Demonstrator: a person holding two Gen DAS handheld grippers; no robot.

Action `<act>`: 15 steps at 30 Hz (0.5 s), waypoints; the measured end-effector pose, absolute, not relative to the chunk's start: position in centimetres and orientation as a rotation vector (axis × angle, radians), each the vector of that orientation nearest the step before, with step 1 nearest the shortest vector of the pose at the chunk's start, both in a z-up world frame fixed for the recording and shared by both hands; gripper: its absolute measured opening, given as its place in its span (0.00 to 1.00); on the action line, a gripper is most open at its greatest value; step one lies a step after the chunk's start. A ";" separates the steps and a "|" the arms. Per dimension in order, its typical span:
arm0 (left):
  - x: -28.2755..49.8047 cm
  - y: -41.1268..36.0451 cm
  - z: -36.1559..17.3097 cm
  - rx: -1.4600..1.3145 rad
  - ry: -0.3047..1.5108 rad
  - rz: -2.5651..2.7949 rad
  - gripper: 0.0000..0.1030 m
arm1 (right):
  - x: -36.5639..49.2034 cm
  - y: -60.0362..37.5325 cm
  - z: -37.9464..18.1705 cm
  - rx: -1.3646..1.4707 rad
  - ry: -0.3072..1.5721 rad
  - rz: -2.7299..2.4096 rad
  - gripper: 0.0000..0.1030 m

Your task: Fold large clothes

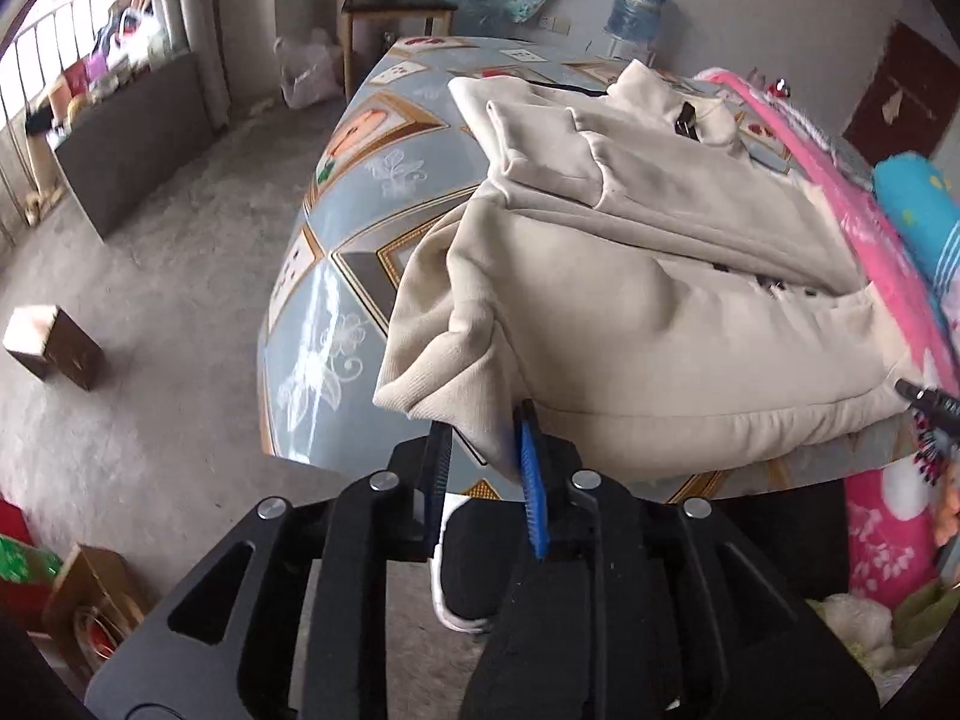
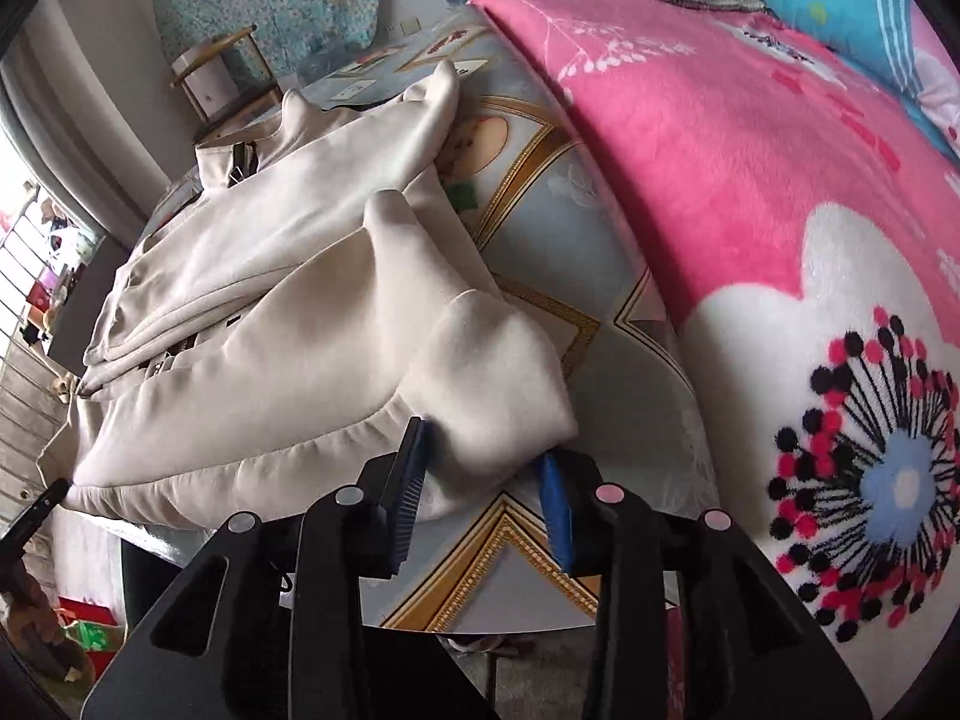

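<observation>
No brand, label or readable writing anywhere; marks on the water jug (image 1: 637, 7) too blurred to read.

Left gripper (image 1: 483, 456): jaws parted, a narrow gap. Hanging corner of the cream jacket (image 1: 630, 276) drooping into that gap, lying against the blue pad (image 1: 533, 480) of one finger, clear of the other. Pads not pressed together on the cloth.

Right gripper (image 2: 480, 462): jaws apart, wider than the left. Folded cuff end of the jacket (image 2: 288, 324) sitting between the fingertips, cloth brushing the dark pad (image 2: 403, 468), just short of the blue one. No pinch visible.

Jacket on the patterned tabletop (image 1: 360, 192), half folded, sleeves laid over the body, front zip showing dark along the middle fold. Long axis running from the near table edge, hem end by both grippers, away to the collar (image 1: 666, 96) at the far end. Near edge bunched, one corner hanging off the table rim.

Pink floral blanket (image 2: 750, 192) beside the jacket on the right-hand side, a strip of bare tabletop between them. Blue pillow (image 2: 840, 6) beyond the blanket.
</observation>
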State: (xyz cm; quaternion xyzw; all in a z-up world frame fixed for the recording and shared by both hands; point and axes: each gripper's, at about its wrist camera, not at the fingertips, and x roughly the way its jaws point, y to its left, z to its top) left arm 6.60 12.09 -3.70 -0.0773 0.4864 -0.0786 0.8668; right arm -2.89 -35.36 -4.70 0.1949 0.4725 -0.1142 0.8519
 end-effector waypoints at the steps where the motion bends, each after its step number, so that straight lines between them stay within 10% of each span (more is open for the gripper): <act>1: 6.5 13.0 -3.6 -0.221 1.017 -0.179 0.24 | -3.4 -35.7 -4.0 0.390 0.974 -0.271 0.52; 15: 7.9 11.5 0.3 -0.197 0.916 -0.204 0.49 | 2.4 -29.3 0.4 0.273 0.895 -0.016 0.64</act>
